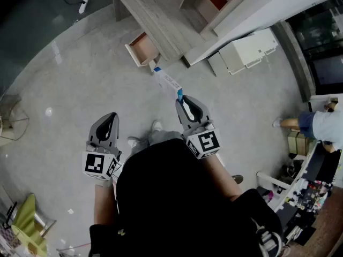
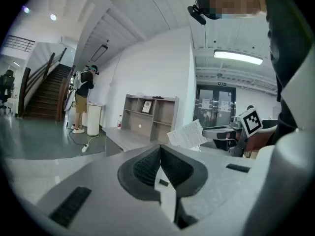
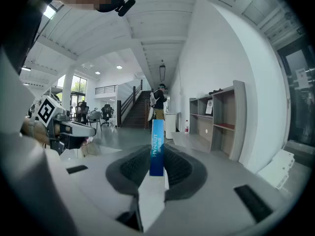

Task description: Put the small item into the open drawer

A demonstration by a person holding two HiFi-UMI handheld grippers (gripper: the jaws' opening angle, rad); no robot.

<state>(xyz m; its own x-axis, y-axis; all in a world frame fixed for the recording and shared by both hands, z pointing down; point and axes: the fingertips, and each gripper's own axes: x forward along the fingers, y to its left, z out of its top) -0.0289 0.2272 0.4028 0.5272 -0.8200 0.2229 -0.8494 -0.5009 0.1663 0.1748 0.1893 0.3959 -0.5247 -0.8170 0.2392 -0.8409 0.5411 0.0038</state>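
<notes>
A long, thin blue-and-white box (image 1: 167, 82) sticks out forward from my right gripper (image 1: 181, 98), which is shut on its near end. In the right gripper view the box (image 3: 157, 146) stands upright between the ribbed pads (image 3: 132, 167), blue face towards the camera. It points at the small open wooden drawer (image 1: 142, 48), which juts from the long grey desk (image 1: 161, 12) and looks empty inside. My left gripper (image 1: 111, 116) hangs lower on the left, jaws together with nothing in them. In the left gripper view its pads (image 2: 147, 167) meet.
White cabinet units (image 1: 244, 50) lie on the floor right of the desk. A person (image 1: 316, 125) stands at the right edge near cluttered tables. A power strip (image 1: 83, 5) lies far left on the floor. A grey shelf unit (image 3: 221, 117) stands along the wall.
</notes>
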